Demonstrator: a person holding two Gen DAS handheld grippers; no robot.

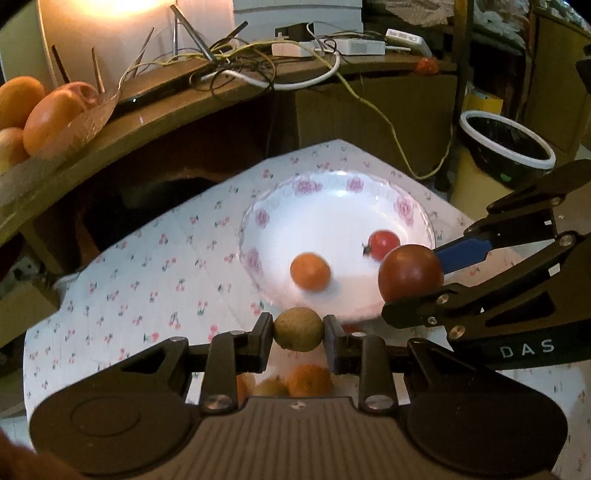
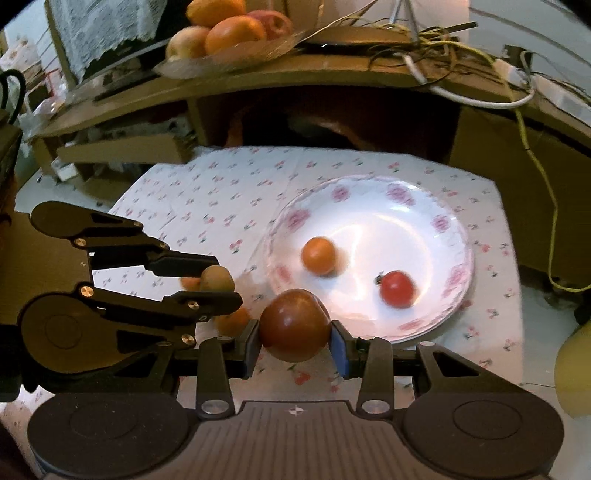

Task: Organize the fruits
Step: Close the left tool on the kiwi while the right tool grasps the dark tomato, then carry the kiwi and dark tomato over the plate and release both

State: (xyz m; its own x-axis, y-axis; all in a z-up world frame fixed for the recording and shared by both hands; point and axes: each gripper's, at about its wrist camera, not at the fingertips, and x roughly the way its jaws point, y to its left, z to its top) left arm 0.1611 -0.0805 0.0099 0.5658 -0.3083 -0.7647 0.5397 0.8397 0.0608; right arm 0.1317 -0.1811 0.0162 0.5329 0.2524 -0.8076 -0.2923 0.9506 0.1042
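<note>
My left gripper [image 1: 298, 329] is shut on a small brown-green kiwi [image 1: 298, 329], held above the cloth just short of the plate's near rim. My right gripper [image 2: 294, 325] is shut on a dark red tomato [image 2: 294, 325] at the near left rim of the plate. The white floral plate [image 2: 436, 206] holds a small orange fruit [image 2: 318, 255] and a small red tomato [image 2: 397, 289]. The plate [image 1: 332, 181] also shows in the left wrist view, with the orange fruit [image 1: 310, 270], red tomato [image 1: 384, 242] and held dark tomato [image 1: 410, 273]. Small oranges [image 1: 309, 380] lie under my left gripper.
A cherry-print cloth [image 2: 207, 192] covers the table. A wooden shelf behind carries a glass dish of large oranges and apples [image 2: 225, 33] and tangled cables [image 2: 443, 48]. A lined bin [image 1: 506, 142] stands at the right.
</note>
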